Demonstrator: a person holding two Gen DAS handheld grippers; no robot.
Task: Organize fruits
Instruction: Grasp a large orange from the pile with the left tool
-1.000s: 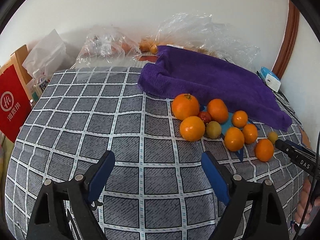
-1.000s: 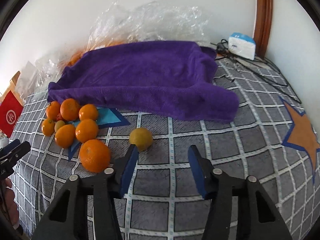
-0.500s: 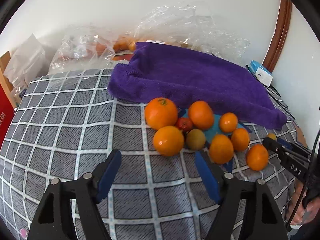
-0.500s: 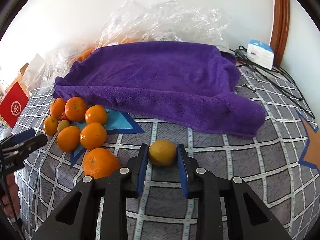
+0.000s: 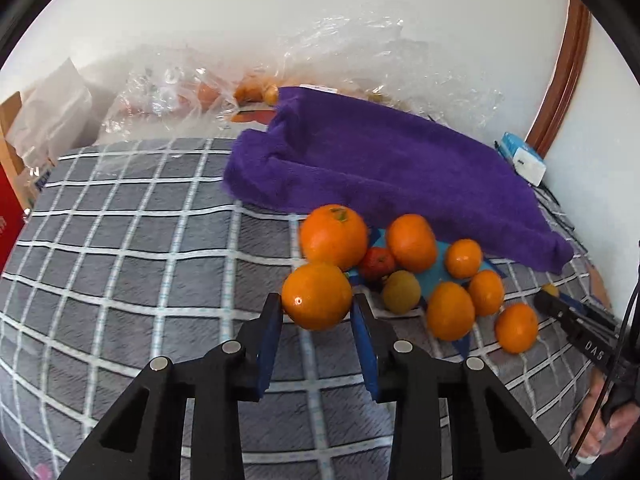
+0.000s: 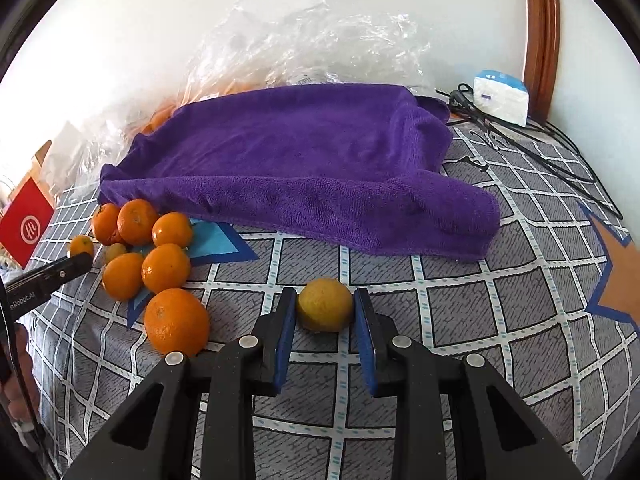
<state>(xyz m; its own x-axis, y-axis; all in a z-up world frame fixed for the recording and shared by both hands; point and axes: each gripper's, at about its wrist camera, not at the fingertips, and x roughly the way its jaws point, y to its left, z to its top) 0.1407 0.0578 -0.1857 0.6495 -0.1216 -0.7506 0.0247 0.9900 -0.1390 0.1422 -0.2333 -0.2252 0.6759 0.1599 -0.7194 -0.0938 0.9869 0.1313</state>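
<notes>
An orange (image 5: 317, 296) sits between the blue pads of the left gripper (image 5: 317, 312), whose jaws are closing on it, both pads touching its sides. It lies at the front of a cluster of oranges (image 5: 412, 272) on the desk (image 5: 140, 264), covered by a grey cloth with a white grid, just below the front edge of a purple towel (image 5: 392, 168). A small red fruit (image 5: 376, 263) and a yellow-green one (image 5: 401, 292) lie in the middle of the cluster, over a blue star printed in the cloth.

Toward the right side of the desk, apart from the cluster, a yellowish fruit (image 6: 325, 305) rests on the cloth, clamped between the jaws of the right gripper (image 6: 325, 312). A large orange (image 6: 177, 322) lies near it on the left.

Behind the towel, crumpled clear plastic bags (image 6: 312, 48) lean against the white wall. A white and blue box (image 6: 501, 97) with black cables (image 6: 532, 148) sits at the desk's far right corner, a red box (image 6: 26, 227) at its left edge.
</notes>
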